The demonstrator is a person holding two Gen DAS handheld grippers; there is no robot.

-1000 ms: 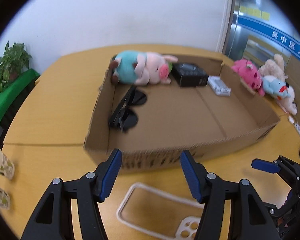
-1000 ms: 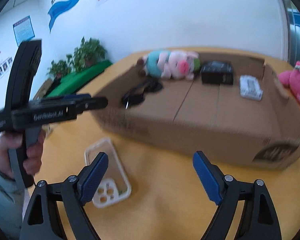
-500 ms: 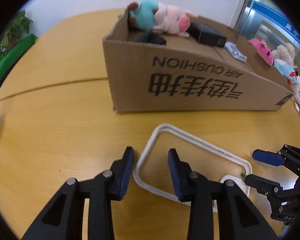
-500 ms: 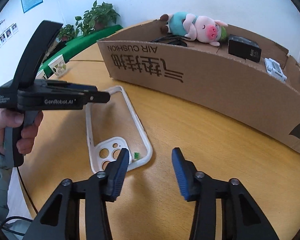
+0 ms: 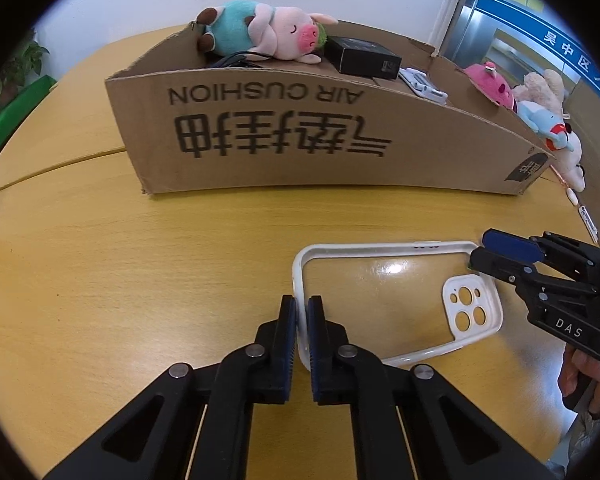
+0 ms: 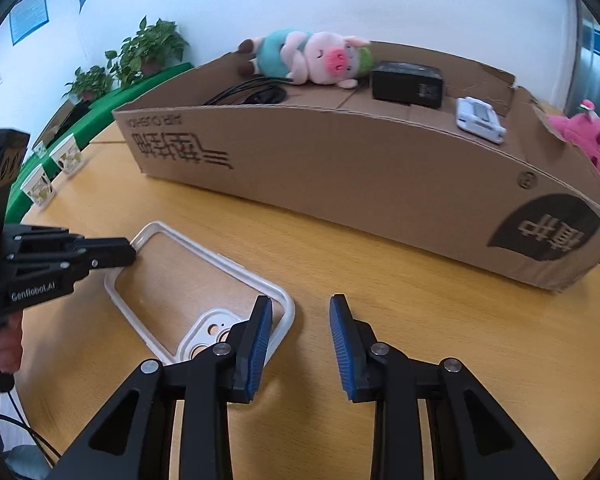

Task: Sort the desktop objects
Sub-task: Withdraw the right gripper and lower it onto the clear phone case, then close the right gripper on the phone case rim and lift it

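The left gripper [image 5: 302, 328] is pinching the white rim of the phone case [image 5: 396, 300] at its short end; its fingers [image 5: 288, 332] have just been closing and are now drawn narrow, with the rim between the pads. The right gripper [image 6: 300, 344] is standing part open at the opposite, camera-cutout end. Its fingers have also just been closing, but they are not yet gripping: the left pad [image 6: 260, 340] is sitting at the case's corner, over the rim, while the right one is hanging over bare surface [image 6: 420, 280] (whether the left pad is touching the rim cannot be told).

The case is lying flat on the surface, just in front of the cardboard box [image 5: 320, 136], not yet in it.

Judged advice for the step: the right fingers should be straddling the rim squarely before closing further, since the thin, flexible frame is likely to twist or slip if lifted by one end alone. Both ends should be rising together and level.

The box's tall front wall is standing between the case and the inside, so the lift needs to be clearing it. Inside are lying a plush pig [image 5: 268, 36], a black case [image 5: 360, 60], dark cables [image 6: 252, 92] and a small white gadget [image 6: 478, 118]; open floor seems to remain in the middle. More plush toys [image 5: 540, 104] are sitting beyond the box's right end, paper cups [image 6: 52, 176] off to the left.
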